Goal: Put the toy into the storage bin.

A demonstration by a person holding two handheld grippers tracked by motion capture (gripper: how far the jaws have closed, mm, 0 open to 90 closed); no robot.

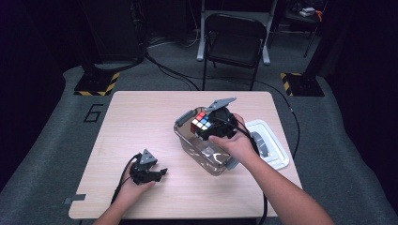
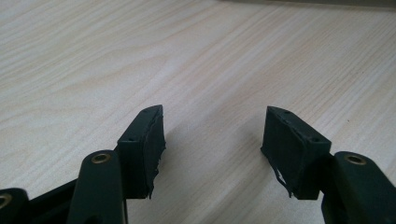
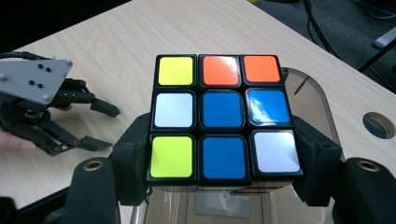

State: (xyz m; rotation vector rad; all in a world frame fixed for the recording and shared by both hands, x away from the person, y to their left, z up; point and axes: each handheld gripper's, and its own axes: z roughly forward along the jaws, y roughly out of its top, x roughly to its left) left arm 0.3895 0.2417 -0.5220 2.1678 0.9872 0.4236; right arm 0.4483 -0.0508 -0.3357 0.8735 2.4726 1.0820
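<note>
A scrambled puzzle cube [image 3: 224, 119] with yellow, orange, blue and white stickers is clamped between the pads of my right gripper [image 3: 224, 161]. In the high view the cube [image 1: 202, 121] hangs just above a clear plastic box [image 1: 190, 143] in the middle of the table, with the right gripper [image 1: 213, 126] shut on it. My left gripper [image 2: 212, 147] rests low over bare wood, jaws apart with nothing between them. It lies near the front left of the table [image 1: 151, 172], and shows in the right gripper view [image 3: 56, 119] at the left.
The box's white lid [image 1: 270, 144] lies flat to the right of the box, near the table's right edge. A black folding chair [image 1: 233, 44] stands on the floor beyond the table's far side. Cables trail from both grippers over the front edge.
</note>
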